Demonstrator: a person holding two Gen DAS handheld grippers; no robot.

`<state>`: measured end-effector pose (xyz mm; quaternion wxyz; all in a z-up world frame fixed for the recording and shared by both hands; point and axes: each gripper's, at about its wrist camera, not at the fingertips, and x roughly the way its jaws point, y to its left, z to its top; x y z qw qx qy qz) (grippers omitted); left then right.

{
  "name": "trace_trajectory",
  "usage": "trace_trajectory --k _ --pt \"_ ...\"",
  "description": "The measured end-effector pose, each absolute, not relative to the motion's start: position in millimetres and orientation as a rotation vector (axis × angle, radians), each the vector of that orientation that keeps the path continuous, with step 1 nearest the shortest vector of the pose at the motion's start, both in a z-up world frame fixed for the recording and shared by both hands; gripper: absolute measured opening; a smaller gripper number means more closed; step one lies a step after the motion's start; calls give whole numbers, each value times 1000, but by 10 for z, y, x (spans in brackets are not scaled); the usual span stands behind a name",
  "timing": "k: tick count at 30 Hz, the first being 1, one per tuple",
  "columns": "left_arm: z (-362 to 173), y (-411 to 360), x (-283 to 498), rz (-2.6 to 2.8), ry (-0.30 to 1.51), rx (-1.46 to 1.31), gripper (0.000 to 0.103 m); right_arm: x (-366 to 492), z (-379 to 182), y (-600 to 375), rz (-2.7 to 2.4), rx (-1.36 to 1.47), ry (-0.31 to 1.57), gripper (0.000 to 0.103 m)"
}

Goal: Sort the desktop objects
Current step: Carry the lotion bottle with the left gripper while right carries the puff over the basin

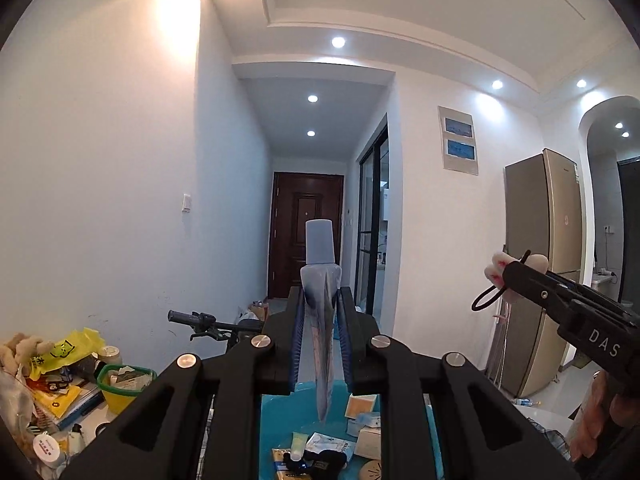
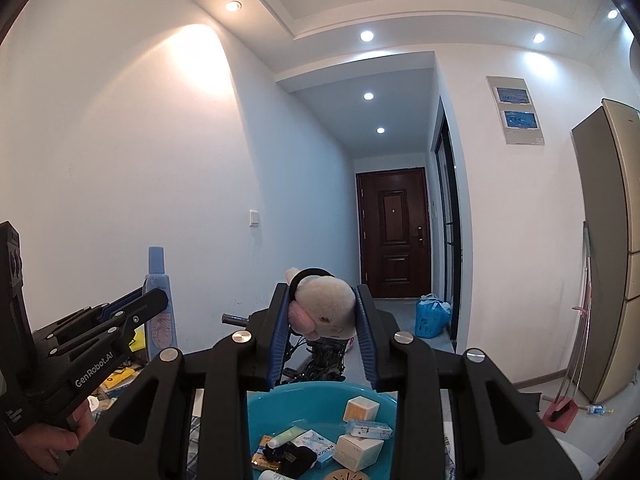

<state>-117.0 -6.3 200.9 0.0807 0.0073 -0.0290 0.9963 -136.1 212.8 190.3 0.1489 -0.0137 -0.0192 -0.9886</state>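
Note:
My left gripper (image 1: 320,300) is shut on a pale blue squeeze tube (image 1: 320,280) that stands cap up between the blue pads; in the right wrist view the tube (image 2: 160,304) shows at the left. My right gripper (image 2: 322,304) is shut on a cream plush hair tie (image 2: 324,308) with a pink patch and a black elastic loop. In the left wrist view the hair tie (image 1: 498,270) sticks out of the right gripper at the right. Both grippers hover level above a teal basin (image 2: 304,396) that holds several small boxes, tubes and a black pouch.
A cluttered pile at the left holds a yellow bag (image 1: 64,350), books, a green-rimmed tub (image 1: 124,386) and jars. A scooter handlebar (image 1: 192,318) stands behind the table. A fridge (image 1: 540,260) rises at the right, and a hallway runs to a dark door (image 2: 394,232).

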Motion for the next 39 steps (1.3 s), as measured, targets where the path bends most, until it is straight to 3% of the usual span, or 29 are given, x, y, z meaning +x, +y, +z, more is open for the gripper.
trace_trajectory --k 18,39 --pt "1635 -70 -2068 2923 -149 -180 18 -2132 1518 2132 -2903 199 -41 30" --pt "655 65 -3190 2869 -126 -741 18 -3140 634 2137 -2834 721 -46 30"
